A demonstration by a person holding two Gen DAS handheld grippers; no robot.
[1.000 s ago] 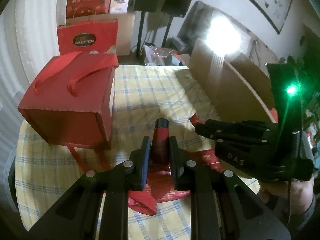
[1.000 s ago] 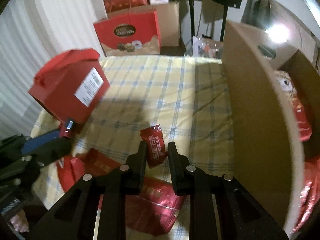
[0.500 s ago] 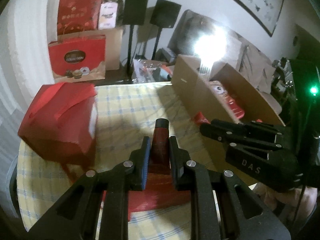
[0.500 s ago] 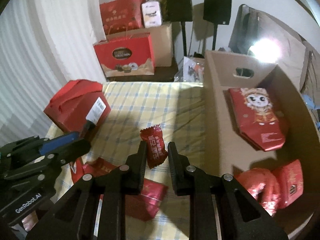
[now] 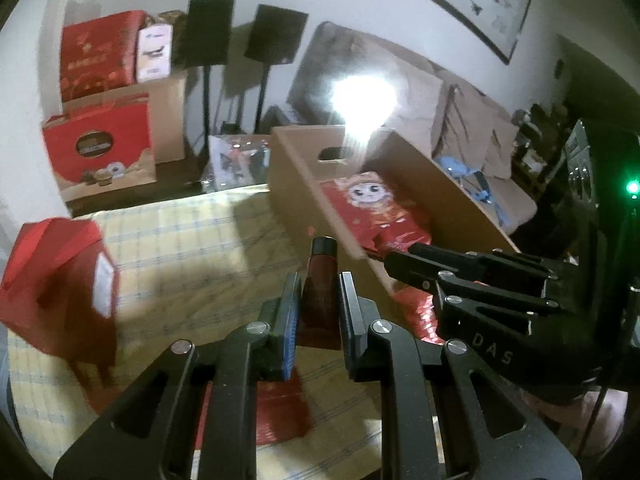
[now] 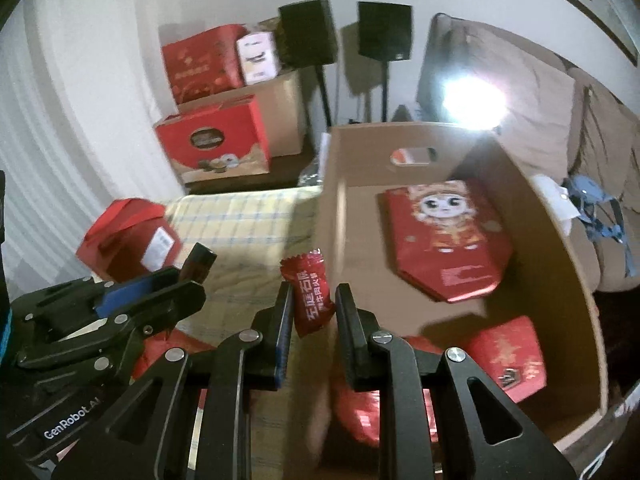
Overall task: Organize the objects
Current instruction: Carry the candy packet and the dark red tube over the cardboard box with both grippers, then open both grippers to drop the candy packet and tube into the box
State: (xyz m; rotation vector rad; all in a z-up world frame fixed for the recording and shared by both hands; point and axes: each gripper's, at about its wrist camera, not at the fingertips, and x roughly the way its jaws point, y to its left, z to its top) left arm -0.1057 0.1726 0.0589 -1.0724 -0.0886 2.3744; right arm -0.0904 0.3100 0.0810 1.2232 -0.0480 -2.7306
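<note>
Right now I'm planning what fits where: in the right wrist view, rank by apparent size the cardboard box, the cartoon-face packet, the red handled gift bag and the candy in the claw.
1. cardboard box
2. cartoon-face packet
3. red handled gift bag, though it is farther off
4. candy, smallest despite being nearest, held in the right claw

Tube: dark red, black cap pointing forward, clamped between left fingers.
Candy: red wrapper, white characters, upright, twisted end above, pinched between right fingers.
</note>
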